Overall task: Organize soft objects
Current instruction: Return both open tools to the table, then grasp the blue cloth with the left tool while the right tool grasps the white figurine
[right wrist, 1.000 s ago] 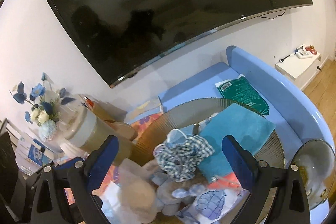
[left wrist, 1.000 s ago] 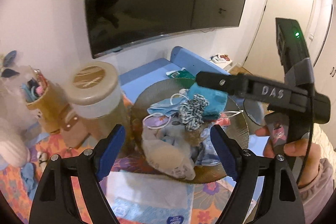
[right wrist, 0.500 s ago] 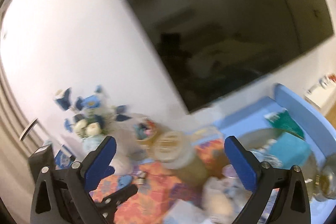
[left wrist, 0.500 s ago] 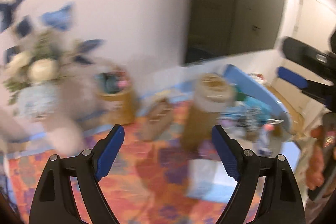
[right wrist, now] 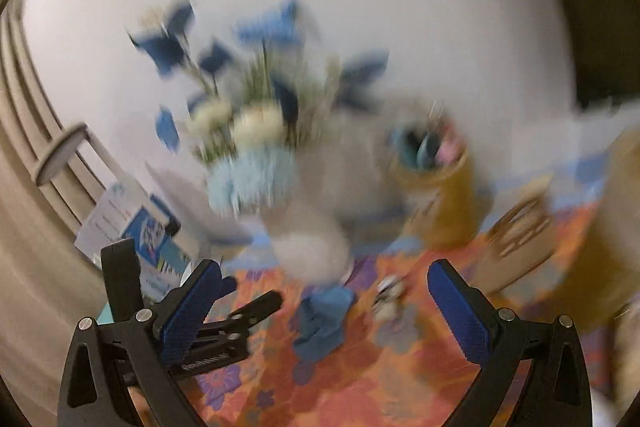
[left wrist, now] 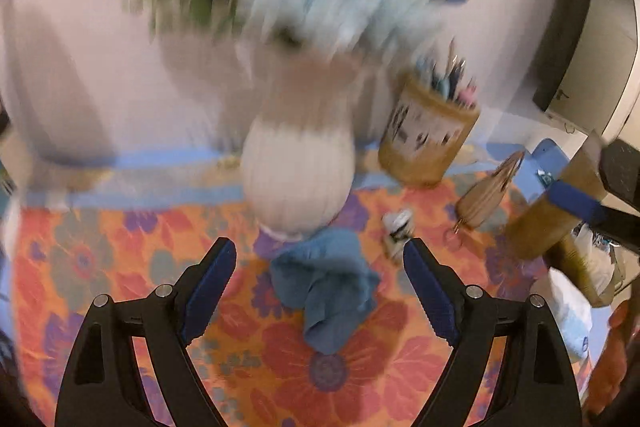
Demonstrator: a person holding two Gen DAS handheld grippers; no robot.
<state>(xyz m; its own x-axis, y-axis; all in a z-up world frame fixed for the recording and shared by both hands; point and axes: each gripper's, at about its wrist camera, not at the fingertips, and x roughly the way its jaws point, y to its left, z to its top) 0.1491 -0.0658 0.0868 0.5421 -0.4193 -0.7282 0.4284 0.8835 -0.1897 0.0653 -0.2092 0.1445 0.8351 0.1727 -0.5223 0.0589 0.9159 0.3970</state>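
Floral-covered surface (left wrist: 120, 267) fills the view, white ribbed vase (left wrist: 298, 171) of blurred flowers behind, crumpled blue cloth (left wrist: 326, 287) lying at its foot, left claw (left wrist: 320, 291) spread wide around it without touching, right claw (right wrist: 320, 311) likewise apart and empty

Open right tongs (right wrist: 320, 307) frame a blue cloth (right wrist: 322, 319) below seemingly blurred flowers (right wrist: 256, 115).

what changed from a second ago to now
Both views swung left, off the plate of soft things under the screen, to the white vase and a crumpled blue cloth on the flowered tablecloth. Left tool now frames the cloth. Neither tool took anything; both, including the right tool, remain open and empty.
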